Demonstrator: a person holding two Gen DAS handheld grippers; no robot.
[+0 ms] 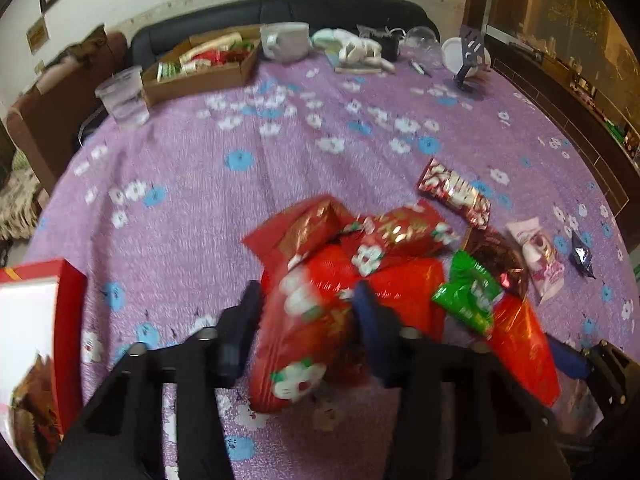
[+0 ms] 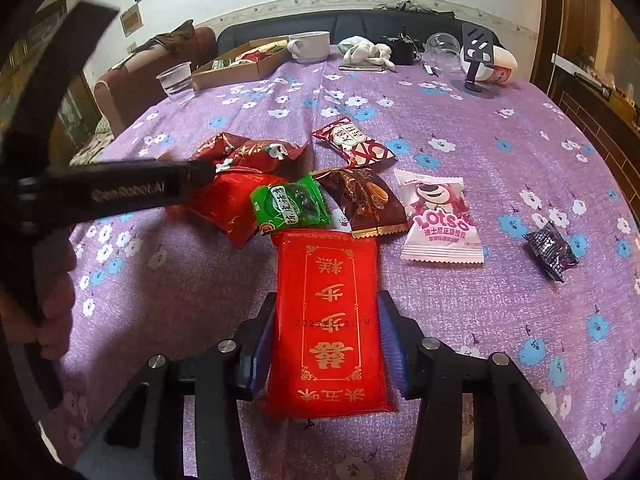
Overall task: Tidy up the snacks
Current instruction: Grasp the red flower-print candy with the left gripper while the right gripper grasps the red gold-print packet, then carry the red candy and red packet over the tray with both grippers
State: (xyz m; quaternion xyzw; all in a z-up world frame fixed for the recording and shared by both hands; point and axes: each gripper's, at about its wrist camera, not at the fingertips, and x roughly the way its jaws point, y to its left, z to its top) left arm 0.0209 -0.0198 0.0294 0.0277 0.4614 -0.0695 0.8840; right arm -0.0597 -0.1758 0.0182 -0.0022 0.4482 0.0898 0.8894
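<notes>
My left gripper point(image 1: 308, 312) clamps a red pouch point(image 1: 304, 328) beside the green packet point(image 1: 468, 300), my right gripper point(image 2: 326, 340) pinches the flat red packet point(image 2: 328, 320) below it; lift both squarely, avoid dragging neighbours.

Both wrist views angled steeply down, close over purple tablecloth point(image 1: 280, 140); shared: snack pile point(image 2: 288, 200), far clutter

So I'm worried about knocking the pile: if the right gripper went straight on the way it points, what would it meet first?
Probably the green snack packet, just past the red packet between the right gripper's fingers, though depth is unclear.
</notes>
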